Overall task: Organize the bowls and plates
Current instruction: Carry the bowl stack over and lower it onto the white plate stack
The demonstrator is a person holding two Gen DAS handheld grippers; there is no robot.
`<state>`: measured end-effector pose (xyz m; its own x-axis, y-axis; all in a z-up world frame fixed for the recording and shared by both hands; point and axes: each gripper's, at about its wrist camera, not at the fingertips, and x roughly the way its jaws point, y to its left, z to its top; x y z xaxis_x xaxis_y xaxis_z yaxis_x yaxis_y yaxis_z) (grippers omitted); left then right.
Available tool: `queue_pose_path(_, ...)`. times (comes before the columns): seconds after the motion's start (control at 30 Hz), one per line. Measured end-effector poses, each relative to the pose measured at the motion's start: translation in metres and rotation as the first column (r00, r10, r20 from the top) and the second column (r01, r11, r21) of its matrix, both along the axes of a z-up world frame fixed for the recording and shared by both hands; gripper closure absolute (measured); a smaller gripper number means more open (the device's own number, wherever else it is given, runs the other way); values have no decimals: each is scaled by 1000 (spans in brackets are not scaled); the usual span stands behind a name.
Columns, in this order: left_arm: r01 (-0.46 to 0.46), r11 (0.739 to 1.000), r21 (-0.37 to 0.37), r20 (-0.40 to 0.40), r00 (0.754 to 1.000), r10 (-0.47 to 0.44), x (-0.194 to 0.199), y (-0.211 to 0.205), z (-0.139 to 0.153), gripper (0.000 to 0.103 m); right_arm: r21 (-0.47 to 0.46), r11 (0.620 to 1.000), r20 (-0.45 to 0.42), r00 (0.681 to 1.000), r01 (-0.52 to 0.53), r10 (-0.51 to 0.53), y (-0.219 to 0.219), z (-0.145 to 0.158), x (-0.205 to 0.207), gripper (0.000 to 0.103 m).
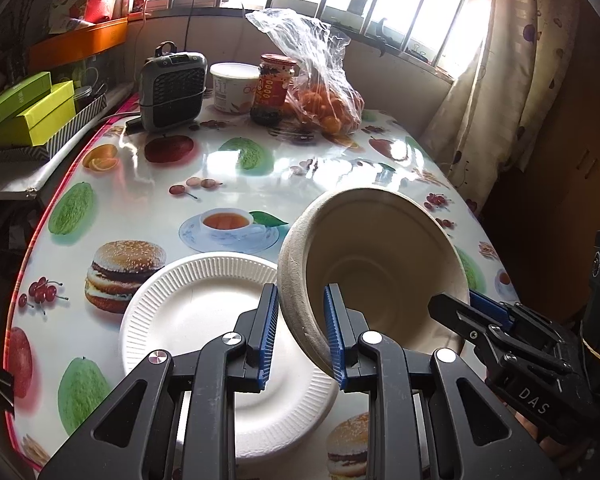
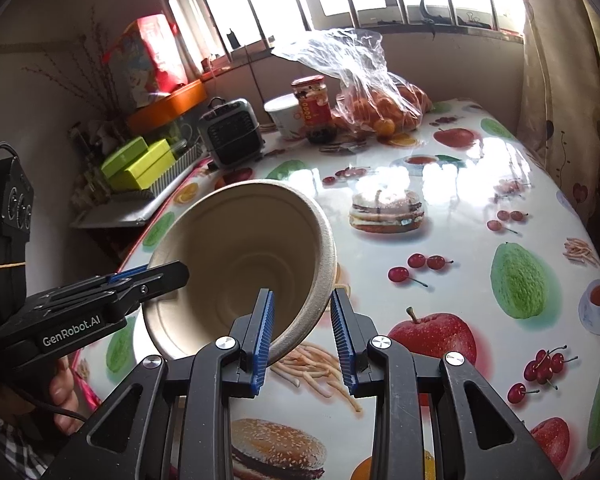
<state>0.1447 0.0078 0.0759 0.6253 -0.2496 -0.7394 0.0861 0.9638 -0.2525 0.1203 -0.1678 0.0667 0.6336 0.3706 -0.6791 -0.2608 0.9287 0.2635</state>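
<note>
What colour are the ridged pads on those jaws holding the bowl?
Blue, set on black arms; the pads gripping the beige bowl show best in the left wrist view.

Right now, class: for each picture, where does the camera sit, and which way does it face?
Left wrist: on the left tool, facing the window; bowl rim clamped, above white plate; right tool enters.
Right wrist: on the right tool, facing likewise; left tool and a hand show.
Shared: the bowl, both tools, the table.

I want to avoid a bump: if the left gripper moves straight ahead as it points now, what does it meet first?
The left gripper already clamps the tan bowl by its rim. Pushed on, that bowl would probably meet the tablecloth beside the white plate first; depth is unclear.
</note>
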Motion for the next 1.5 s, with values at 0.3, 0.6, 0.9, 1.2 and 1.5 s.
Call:
queue_pose_path(0.3, -42, 999, 0, -1, 999, 42, -5, 19, -2, 79, -5, 999, -6, 999, -41, 41, 20, -2, 5, 74)
queue_pose_path(0.6, -87, 996, 4, -8, 996, 87, -10, 39, -6, 79, -3, 996, -23, 996, -86, 86, 41, -8, 8, 74)
queue_pose_path(0.9, -120, 993, 3, -15, 993, 120, -16, 56, -11, 79, -6, 993, -32, 993, -117, 117, 58, -11, 9, 74)
queue_pose_path(1.2, -148, 989, 7, -22, 989, 148, -23, 68, -17, 79, -12, 990, -41, 989, -143, 142, 74, -15, 11, 74)
queue_pose_path(1.5, -162, 987, 4, -36, 986, 162, -22, 76, -24, 79, -11, 988, -55, 987, -151, 150, 84, -21, 12, 74)
